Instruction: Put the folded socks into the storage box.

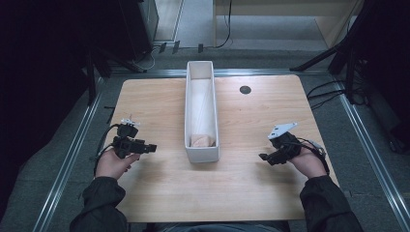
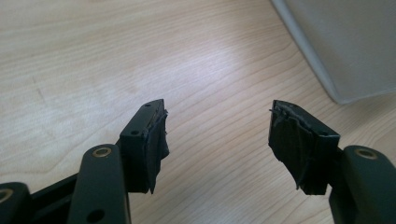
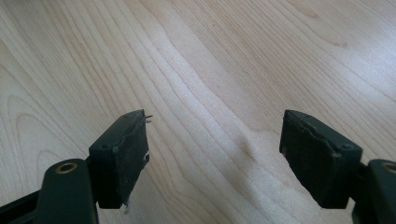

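We hold our left gripper (image 1: 151, 148) low over the wooden table (image 1: 251, 193), on the near left part of it, with its jaws pointing toward the long white box (image 1: 201, 153) that stands just beyond their tips. In the left gripper view the jaws of the left gripper (image 2: 217, 122) stand spread wide, with bare wood between them and nothing touching the pads (image 2: 158, 140); a corner of the box (image 2: 345, 51) sits ahead and to the right of the right-hand jaw, apart from it.

The box runs lengthwise away from us down the middle of the table, between our two grippers. At its near end, the end closest to both grippers, lies a pale pinkish lump (image 1: 203, 140), resting on the floor of the box; we cannot tell what it is made of.

Our right gripper (image 1: 262, 156) hangs on the other side of the box, a little farther from it than the left one, jaws aimed toward the box's near end. In the right gripper view the right gripper (image 3: 215, 116) is likewise spread wide, empty, with plain wood grain between and ahead of the jaws.

Far beyond the right gripper, a small dark round hole (image 1: 245, 89) marks the table top.
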A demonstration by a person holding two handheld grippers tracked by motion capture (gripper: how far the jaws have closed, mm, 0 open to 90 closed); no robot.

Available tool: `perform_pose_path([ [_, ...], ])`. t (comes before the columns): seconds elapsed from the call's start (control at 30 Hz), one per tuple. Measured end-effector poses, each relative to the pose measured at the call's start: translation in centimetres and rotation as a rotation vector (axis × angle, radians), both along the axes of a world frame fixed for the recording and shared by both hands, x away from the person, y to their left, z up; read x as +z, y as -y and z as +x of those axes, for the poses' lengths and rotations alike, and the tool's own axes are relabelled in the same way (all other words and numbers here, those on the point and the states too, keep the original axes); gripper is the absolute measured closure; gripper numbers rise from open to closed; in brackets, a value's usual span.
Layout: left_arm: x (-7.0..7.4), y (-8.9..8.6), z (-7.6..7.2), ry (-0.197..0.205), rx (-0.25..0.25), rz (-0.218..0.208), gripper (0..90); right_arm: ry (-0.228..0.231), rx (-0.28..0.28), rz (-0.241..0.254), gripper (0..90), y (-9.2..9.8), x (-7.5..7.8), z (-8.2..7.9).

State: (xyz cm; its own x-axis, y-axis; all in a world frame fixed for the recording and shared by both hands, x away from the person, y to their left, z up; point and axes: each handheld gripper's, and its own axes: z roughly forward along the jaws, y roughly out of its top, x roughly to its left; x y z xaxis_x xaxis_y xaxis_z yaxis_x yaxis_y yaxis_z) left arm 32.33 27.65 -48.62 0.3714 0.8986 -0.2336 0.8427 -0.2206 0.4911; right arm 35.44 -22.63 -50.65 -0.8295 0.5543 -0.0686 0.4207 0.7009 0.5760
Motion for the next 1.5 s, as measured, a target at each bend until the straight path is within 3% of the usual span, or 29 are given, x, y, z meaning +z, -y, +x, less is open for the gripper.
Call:
perform_pose_path([
  [0.3, -0.7, -0.8, 0.0, -0.009, 0.010, -0.002, 35.1, -0.002, 0.004, -0.001, 23.7, -0.1, 0.0, 0.1],
  [0.5, -1.0, -1.5, 0.1, -0.032, 0.053, -0.009, 33.0, -0.003, 0.004, -0.003, 23.3, -0.1, 0.0, 0.1],
  [1.5, -1.2, -1.3, 0.3, -0.051, 0.049, 0.000, 32.9, -0.003, 0.005, -0.007, 23.0, -0.1, 0.0, 0.1],
])
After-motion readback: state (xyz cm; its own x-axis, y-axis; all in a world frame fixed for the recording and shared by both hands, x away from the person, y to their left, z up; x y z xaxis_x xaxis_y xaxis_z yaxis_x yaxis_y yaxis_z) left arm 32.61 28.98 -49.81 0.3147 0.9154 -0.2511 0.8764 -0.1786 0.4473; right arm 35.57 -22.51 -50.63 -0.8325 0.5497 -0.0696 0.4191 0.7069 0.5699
